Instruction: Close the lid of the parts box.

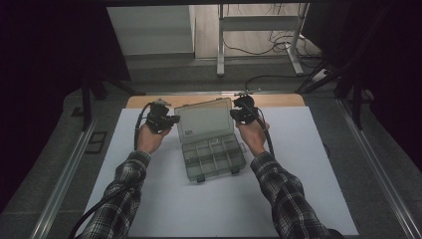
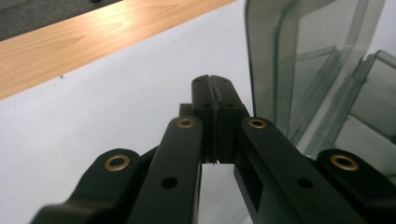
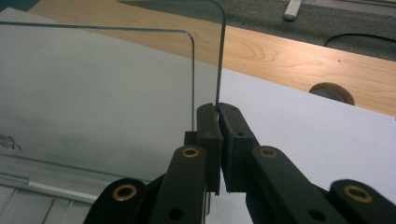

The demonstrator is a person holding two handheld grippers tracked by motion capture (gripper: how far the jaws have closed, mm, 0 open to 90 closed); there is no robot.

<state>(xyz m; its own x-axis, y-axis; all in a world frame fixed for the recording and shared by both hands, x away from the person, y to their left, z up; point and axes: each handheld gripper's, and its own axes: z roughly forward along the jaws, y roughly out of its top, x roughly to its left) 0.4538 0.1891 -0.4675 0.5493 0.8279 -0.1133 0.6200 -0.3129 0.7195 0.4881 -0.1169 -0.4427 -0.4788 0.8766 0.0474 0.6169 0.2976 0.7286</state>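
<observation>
Organizer box (image 1: 213, 158) lies mid white sheet (image 1: 164, 199) on surface, compartments look empty. Lid (image 1: 205, 121) already raised, near upright behind box. Right tool (image 3: 217, 108) clamped on lid's right edge. Left tool (image 2: 212, 82) closed, empty, just left of lid. Remaining: likely finish lid move, release.

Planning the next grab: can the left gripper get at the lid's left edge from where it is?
Probably yes. The left gripper is shut on nothing just beside the upright lid, over bare white sheet; the right gripper pinches the opposite edge.
</observation>
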